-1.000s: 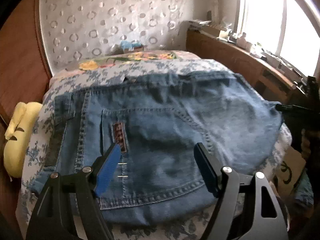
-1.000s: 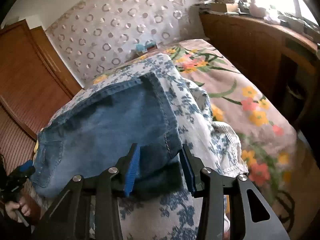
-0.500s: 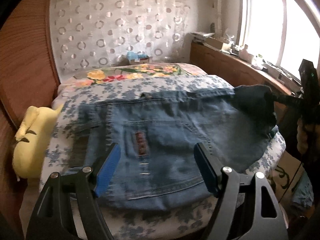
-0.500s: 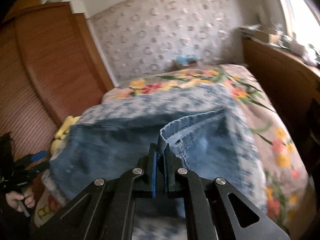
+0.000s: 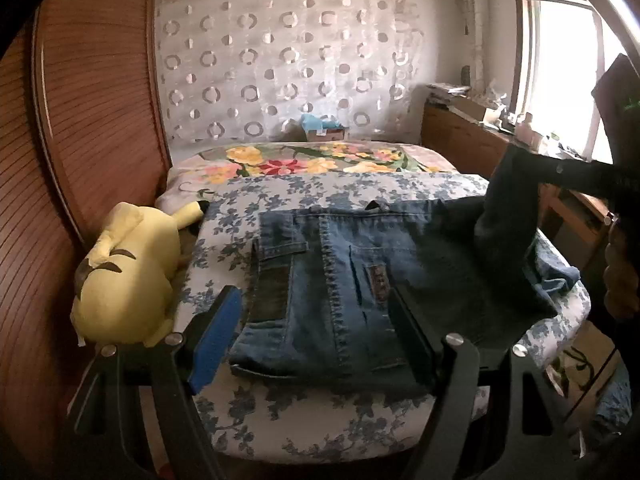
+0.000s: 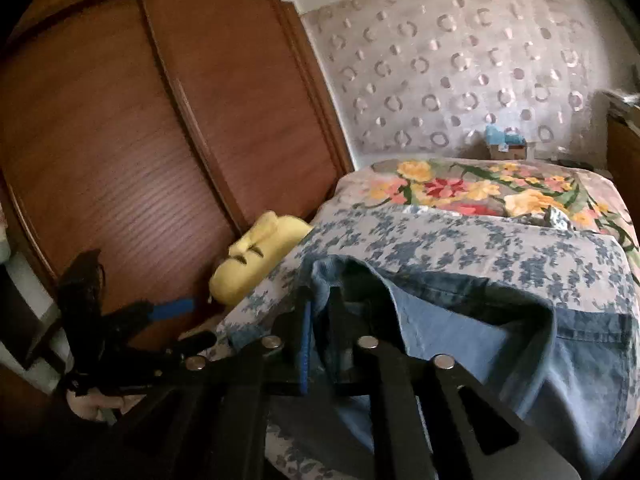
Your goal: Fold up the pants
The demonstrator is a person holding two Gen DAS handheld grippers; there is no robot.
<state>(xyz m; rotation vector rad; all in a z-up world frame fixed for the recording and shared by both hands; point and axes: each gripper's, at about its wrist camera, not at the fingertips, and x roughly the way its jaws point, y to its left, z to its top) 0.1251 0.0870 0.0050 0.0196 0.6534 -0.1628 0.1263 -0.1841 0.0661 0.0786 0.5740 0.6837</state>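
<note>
Blue denim pants (image 5: 360, 280) lie on the blue-flowered bed cover (image 5: 312, 192), waistband toward the left. My left gripper (image 5: 316, 328) is open and empty, held back from the near edge of the waist end. My right gripper (image 6: 318, 312) is shut on the leg end of the pants (image 6: 460, 320) and holds it lifted over the rest of the denim. In the left wrist view the right gripper (image 5: 516, 164) shows at the right with the dark raised fold (image 5: 508, 216) hanging from it. The left gripper (image 6: 160, 312) shows at the left of the right wrist view.
A yellow plush toy (image 5: 128, 276) lies at the bed's left edge against the brown wooden wardrobe (image 5: 80, 140). A flowered blanket (image 5: 312, 160) covers the far end of the bed. A wooden sideboard (image 5: 460, 140) with clutter stands under the window on the right.
My right gripper closed on the leg end, lifted it and carried it leftward over the pants. My left gripper drew back from the denim and stays open.
</note>
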